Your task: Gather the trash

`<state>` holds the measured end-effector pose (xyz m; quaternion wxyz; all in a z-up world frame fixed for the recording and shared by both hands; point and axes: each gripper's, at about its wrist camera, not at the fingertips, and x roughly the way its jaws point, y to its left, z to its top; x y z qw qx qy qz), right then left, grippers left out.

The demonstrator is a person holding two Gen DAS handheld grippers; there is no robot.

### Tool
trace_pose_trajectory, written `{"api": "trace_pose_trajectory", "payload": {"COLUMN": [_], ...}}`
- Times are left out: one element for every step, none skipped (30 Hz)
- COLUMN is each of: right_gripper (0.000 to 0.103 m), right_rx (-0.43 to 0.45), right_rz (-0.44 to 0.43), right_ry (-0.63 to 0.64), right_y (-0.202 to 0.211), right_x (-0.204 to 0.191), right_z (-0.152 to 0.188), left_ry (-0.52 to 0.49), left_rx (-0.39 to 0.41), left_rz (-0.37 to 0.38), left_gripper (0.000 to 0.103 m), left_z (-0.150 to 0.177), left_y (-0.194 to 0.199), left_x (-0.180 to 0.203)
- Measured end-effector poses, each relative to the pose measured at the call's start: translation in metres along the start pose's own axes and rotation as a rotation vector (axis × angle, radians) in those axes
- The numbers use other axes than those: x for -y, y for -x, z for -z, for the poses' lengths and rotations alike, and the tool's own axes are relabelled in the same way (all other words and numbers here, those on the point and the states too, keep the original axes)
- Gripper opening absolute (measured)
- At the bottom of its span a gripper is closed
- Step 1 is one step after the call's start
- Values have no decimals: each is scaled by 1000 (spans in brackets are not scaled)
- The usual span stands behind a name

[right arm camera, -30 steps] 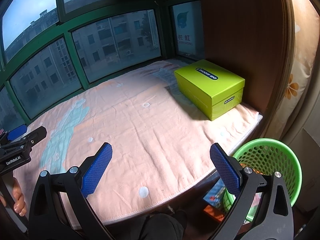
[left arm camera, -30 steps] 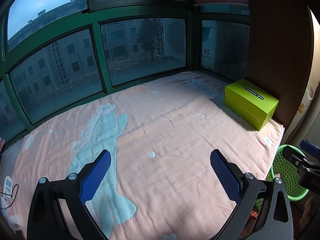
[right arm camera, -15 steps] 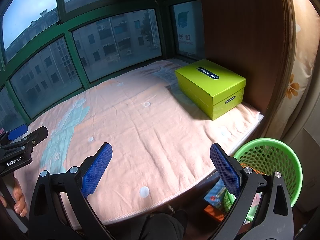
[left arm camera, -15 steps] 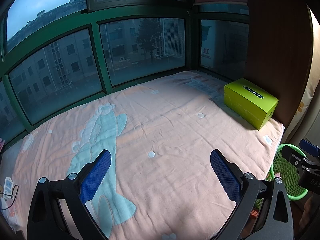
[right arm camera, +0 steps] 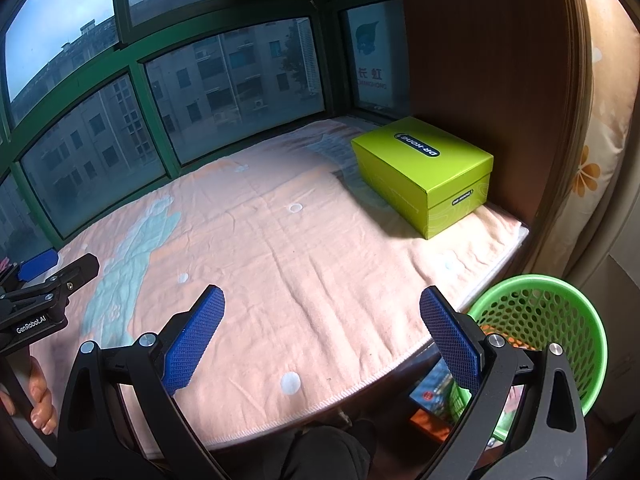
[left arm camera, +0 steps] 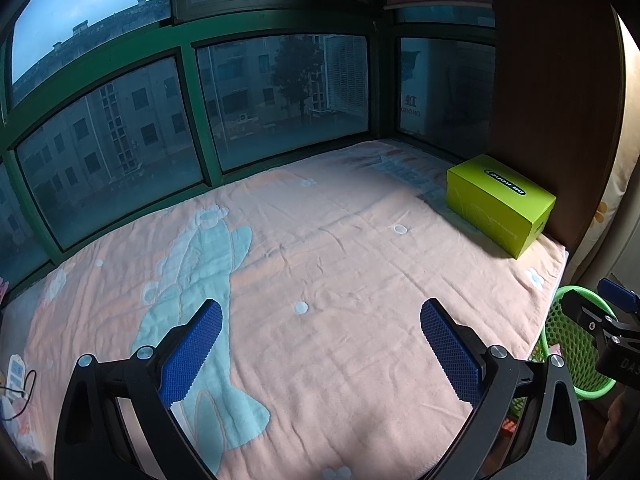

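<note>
A lime-green box [left arm camera: 500, 204] [right arm camera: 424, 172] rests on the peach blanket [left arm camera: 340, 280] [right arm camera: 280, 248] at its far right corner, against a brown wooden panel. A green mesh basket [right arm camera: 560, 320] [left arm camera: 568, 336] stands on the floor off the blanket's right edge. My left gripper [left arm camera: 320, 336] hovers open over the blanket's near middle, nothing between its blue pads. My right gripper [right arm camera: 322, 324] is open above the blanket's front right edge, with the basket just behind its right finger. Each gripper shows at the edge of the other's view.
Green-framed windows [left arm camera: 200, 128] close off the back and left of the ledge. A brown wooden panel [right arm camera: 480, 60] and a floral curtain [right arm camera: 600, 140] stand at the right. Colourful packaging [right arm camera: 432, 396] lies on the floor beside the basket. A cable [left arm camera: 20, 388] lies at the blanket's left edge.
Both views have drifted very slightly; the box sits marginally further off in the left wrist view. Both grippers stay open and empty.
</note>
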<state>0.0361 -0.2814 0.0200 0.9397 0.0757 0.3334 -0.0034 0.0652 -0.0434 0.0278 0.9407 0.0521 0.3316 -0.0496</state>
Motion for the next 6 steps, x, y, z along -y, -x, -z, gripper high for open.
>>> {"api": "trace_pose_trajectory", "payload": {"right_gripper": [97,97,97,97,97,97], "right_rx": [1,1,0,-1,-1,-1], "right_rz": [1,0,-1,0,0,-1], "right_ry": [0,0,-1,-1,0,-1], "right_y": [0,0,0,0,-1,0], "right_x": [0,0,0,0,-1,-1], "right_z": [0,0,0,0,1,1], "left_ry": [-1,-3,-2,-2,-2,-2], "left_rx": [-1,-3,-5,-4,-5,-6], "left_rz": [0,1,1,1,2,2], "left_gripper": [96,96,96,96,96,96], "left_z": [-1,-2,-1,-1,-1,-1], "left_y": [0,-1,-1,-1,-2,-2], "left_x": [0,0,0,-1,-1,-1]}}
